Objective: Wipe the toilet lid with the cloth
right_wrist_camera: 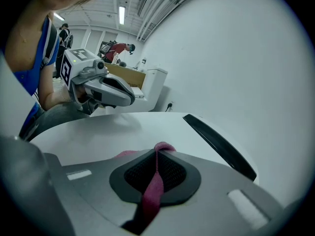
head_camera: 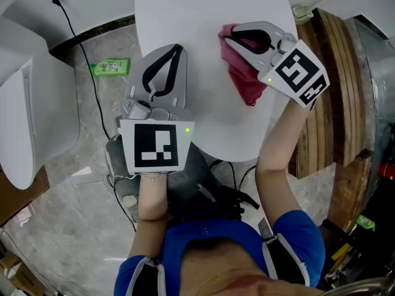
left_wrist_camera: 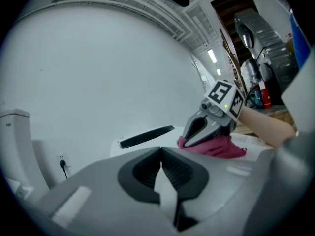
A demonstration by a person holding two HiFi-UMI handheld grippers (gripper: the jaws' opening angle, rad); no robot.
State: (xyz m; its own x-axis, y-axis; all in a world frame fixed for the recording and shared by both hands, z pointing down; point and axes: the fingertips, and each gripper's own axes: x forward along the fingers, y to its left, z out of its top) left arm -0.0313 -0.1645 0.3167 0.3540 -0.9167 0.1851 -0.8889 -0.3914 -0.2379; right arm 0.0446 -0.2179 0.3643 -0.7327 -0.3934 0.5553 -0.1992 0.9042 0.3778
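Head view looks steeply down on the lid [head_camera: 203,73]. Left gripper view skims low and close across it toward the right gripper [left_wrist_camera: 184,140]; right gripper view faces the left gripper [right_wrist_camera: 129,100]. All share the lid.

Bright, even overhead light (ceiling strips); fisheye edges darken, near jaws blurred.

Marbled grey floor [head_camera: 74,227], white wall [left_wrist_camera: 98,73], stacked wooden boards [head_camera: 324,73], ceiling striplight [right_wrist_camera: 121,14]
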